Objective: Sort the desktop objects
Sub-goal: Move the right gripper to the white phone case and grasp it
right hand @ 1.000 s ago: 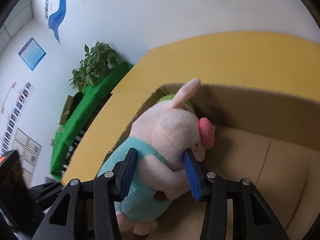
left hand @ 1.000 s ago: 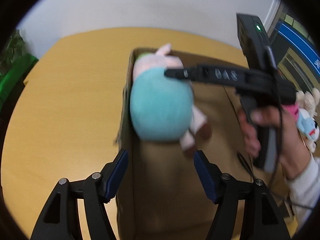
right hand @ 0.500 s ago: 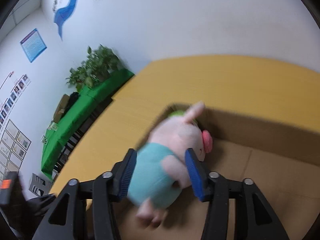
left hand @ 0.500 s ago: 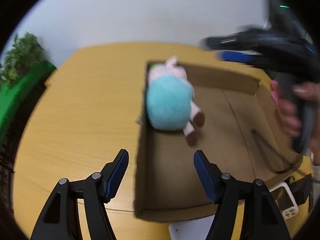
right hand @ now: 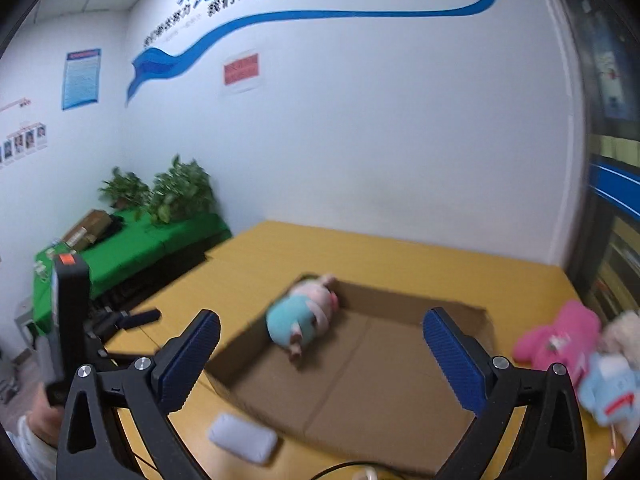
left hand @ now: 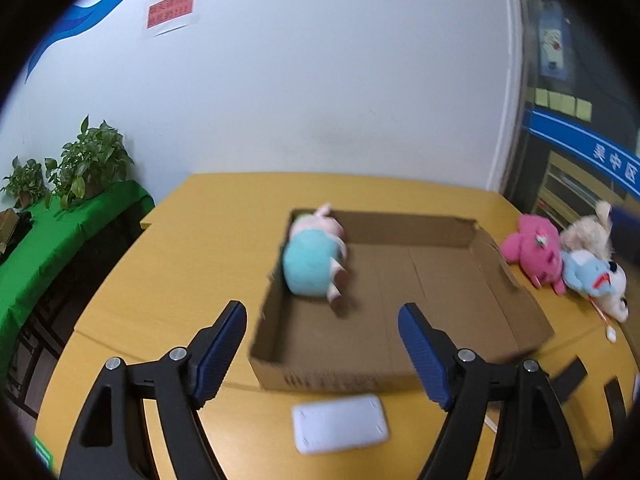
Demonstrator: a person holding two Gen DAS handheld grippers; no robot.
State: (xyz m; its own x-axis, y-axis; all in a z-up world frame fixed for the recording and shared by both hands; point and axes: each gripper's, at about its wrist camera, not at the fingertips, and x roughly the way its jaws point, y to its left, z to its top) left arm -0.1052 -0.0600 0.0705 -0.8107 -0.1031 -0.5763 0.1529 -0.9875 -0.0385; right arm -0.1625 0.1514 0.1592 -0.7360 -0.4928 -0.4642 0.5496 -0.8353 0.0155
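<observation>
Pig plush (left hand: 316, 258) lies on its side in the far left corner of the cardboard box (left hand: 400, 372), head toward the far wall, turquoise body against the left wall. Nothing else shows on the box floor.

Box sits on the yellow table (left hand: 180, 264), open top, low walls.

Left gripper (left hand: 322, 354): jaws spread wide, nothing between them, held above the table's near edge, short of the box's near wall. Right gripper (right hand: 320, 358): also spread wide and empty, above the near part of the box, clear of the pig.

Three more plush toys on the table just off the box's right wall: pink plush (left hand: 534, 252), cream plush (left hand: 588, 232) behind it, light blue plush (left hand: 596, 280) nearest. All three touch or overlap each other. In the right wrist view they're motion-blurred.

White flat pad (left hand: 340, 424) lies on the table just outside the box's near wall, near the left corner.

Off the table's left edge: green-covered side table (left hand: 60, 240) with potted plants (left hand: 90, 162).
</observation>
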